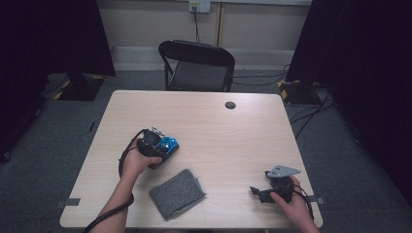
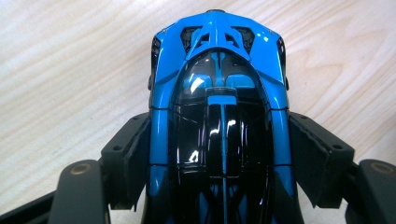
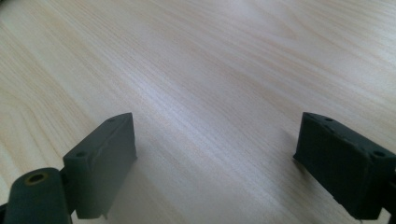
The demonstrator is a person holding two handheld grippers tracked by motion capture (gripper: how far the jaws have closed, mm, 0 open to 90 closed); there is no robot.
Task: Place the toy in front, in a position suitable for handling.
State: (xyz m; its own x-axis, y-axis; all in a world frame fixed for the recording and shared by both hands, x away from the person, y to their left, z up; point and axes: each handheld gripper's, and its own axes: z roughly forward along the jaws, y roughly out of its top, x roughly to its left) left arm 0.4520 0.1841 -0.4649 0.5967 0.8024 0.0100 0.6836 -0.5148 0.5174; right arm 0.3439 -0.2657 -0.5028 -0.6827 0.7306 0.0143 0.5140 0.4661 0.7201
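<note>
The high view looks down and forward over the bench [image 1: 228, 131] from the person's side, far enough to take in a chair [image 1: 198, 65] at 12 o'clock. The left gripper view sits very close above a blue toy car [image 2: 219, 116], seen at 9 o'clock from above. The right gripper view skims bare bench wood [image 3: 210, 70], low and near.

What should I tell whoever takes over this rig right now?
Left gripper: fingers closed on the sides of the blue toy car, which is on the table, left of centre.
Right gripper: open, nothing between its fingers, resting near the table's front right edge.
Grey cloth: flat near the front edge, between the two hands, untouched.
Done: car gripped.
Left: probably wiping the car with the cloth; the right gripper looks free to fetch it.
</note>
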